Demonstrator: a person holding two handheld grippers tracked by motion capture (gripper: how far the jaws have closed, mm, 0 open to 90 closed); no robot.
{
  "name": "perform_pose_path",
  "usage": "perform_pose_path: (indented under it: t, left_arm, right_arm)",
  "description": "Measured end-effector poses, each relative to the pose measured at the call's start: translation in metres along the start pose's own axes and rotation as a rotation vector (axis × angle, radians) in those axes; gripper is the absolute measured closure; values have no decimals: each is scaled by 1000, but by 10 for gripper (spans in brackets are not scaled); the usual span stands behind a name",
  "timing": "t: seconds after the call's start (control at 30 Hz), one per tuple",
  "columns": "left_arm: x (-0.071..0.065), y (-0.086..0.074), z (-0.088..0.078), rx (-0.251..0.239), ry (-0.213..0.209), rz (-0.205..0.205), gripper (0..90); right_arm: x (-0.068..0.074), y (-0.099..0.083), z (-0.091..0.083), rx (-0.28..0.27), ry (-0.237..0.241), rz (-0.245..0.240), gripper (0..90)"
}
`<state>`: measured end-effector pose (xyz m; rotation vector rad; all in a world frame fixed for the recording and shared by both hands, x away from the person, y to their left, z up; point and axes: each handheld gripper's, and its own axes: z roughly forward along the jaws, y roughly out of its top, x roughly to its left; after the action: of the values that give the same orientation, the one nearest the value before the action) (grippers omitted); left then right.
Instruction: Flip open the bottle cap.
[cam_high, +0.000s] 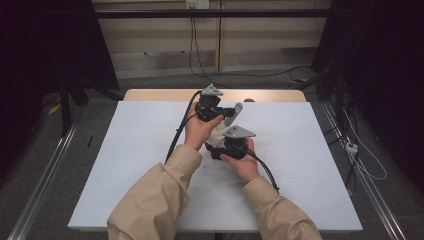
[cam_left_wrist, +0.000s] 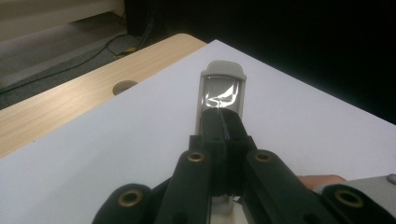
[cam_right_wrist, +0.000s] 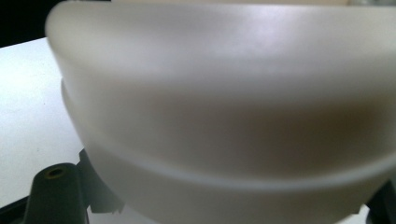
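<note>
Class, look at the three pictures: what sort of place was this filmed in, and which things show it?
Probably a lab or recording bay, not a home: a plain white table, dark curtains at both sides, loose cables across the grey floor, and metal rails beside the table.

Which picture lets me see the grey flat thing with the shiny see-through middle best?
The left gripper view: the grey flat piece with a clear glossy window lies sharp beyond the shut jaws. The high view shows it small between the hands. The right gripper view shows a pale blur.
</note>
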<state>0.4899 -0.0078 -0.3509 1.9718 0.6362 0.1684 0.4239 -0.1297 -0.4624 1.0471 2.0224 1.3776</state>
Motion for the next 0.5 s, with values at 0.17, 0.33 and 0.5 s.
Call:
perform_pose_path:
  t: [0.17,0.33,0.5]
  left_arm:
    - [0,0,2,2,0,-3,900]
    - [1,-1,3,9,1,4,900]
    - [0,-2,5,7,1,3,900]
  right_arm:
    - [0,0,0,0,1,1,187]
    - [0,0,0,1,2,-6,187]
    - [0,0,0,2,3,-6,187]
